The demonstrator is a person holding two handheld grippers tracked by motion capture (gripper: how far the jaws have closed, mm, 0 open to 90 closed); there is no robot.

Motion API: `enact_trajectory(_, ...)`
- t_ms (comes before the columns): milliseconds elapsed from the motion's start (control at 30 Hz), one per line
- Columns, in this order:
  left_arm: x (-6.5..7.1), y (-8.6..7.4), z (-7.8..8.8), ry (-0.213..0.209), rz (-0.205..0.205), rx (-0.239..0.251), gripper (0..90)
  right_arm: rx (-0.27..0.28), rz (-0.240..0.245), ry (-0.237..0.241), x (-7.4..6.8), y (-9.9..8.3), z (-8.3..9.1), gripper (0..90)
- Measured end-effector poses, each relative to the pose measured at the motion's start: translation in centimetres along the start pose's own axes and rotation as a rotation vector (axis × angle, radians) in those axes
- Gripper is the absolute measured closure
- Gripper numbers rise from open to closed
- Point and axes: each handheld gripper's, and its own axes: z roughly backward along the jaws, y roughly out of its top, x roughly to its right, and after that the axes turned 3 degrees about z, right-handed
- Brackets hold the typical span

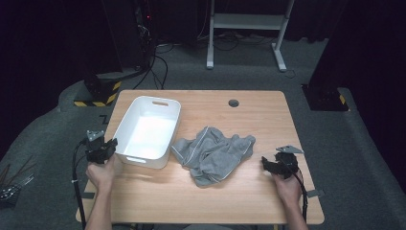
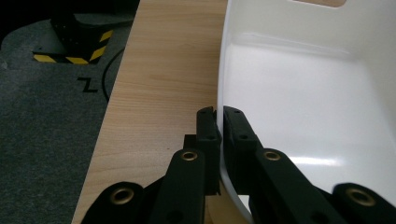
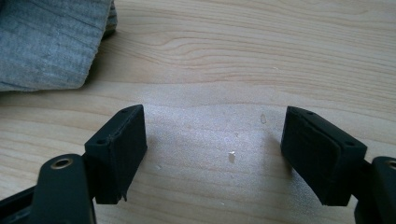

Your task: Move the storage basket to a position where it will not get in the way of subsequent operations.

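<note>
The left gripper (image 2: 219,114) is clamping the wall of the white bin (image 1: 143,132) – one black jaw is sitting outside the rim, the other inside, w/ the thin plastic edge pinched tight between the pads. In the left gripper view the grip is landing on the near left corner of the bin, where the rim is curving round. From the high view the left gripper (image 1: 109,146) is sitting at the bin's near left corner, the left hand (image 1: 100,173) gripping it from behind, cable trailing down off the tabletop (image 1: 249,201) edge.

The bin is standing upright on the left part of the tabletop, long side running away from the person, a handle slot showing in its far wall; its inside is looking bare and brightly lit.

The right gripper (image 3: 215,154) is hanging wide – jaws well apart, w/ bare wood between them and nothing touching either pad. It is pointing toward the grey garment (image 1: 213,153), whose edge is showing at the top left of the right gripper view, near but apart from the jaws. In the high view the right gripper (image 1: 268,164) is resting low over the right part of the tabletop, the right hand (image 1: 286,184) behind it.

The grey garment is lying crumpled mid-tabletop, just beside the bin's right wall, between the two grippers.
</note>
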Motion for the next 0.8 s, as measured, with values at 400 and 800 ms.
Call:
enact_trajectory(400, 0.6, 0.2, 0.3, -0.08, -0.009, 0.038, 51.0, 0.001, -0.001, 0.001, 0.0, 0.0, 0.0, 22.3)
enact_trajectory(800, 3.2, 2.3, 2.2, -0.174, -0.045, 0.132, 34.6, 0.002, 0.001, 0.004, 0.0, 0.0, 0.0, 22.9)
